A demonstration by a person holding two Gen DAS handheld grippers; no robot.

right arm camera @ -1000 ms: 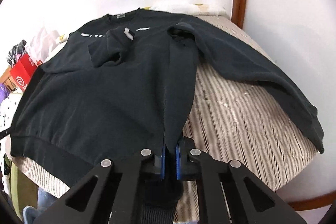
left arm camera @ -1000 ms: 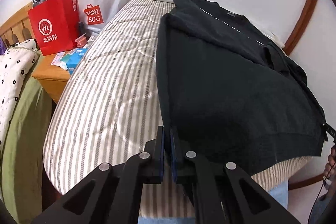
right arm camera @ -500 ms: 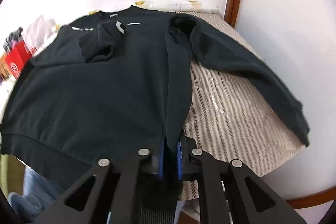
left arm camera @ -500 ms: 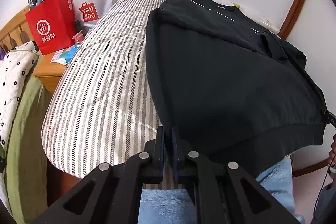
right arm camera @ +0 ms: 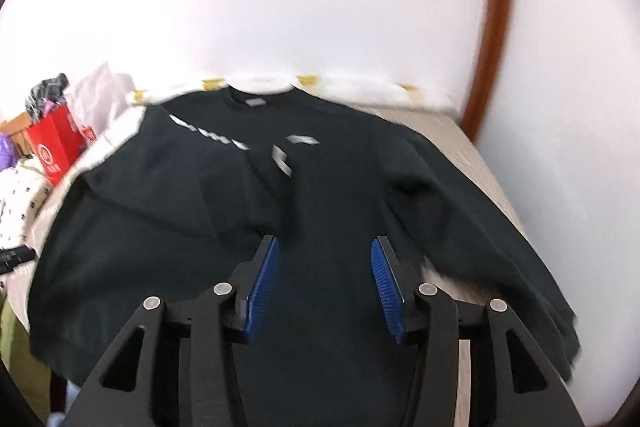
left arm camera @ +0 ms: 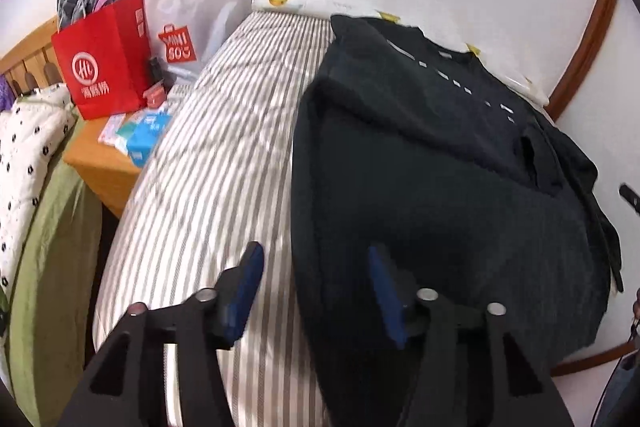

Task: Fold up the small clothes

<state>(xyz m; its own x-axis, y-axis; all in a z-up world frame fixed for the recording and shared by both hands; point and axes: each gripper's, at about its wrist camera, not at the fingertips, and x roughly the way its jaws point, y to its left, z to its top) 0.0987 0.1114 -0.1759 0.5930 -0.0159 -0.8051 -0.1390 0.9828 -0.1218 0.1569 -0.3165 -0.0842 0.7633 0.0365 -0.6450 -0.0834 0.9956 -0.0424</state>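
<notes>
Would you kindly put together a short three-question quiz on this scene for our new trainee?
1. True or false: the left hand-held gripper is clamped on the black sweatshirt.
2. Which sleeve lies spread out on the striped mattress: A) the one nearer the red bag, B) the one nearer the brown trim?
3. Fill in: the right hand-held gripper is ___.

Key: 1 false, its jaws have just been opening and the pads hold nothing; 2 B; 3 open, nothing pinched.
</notes>
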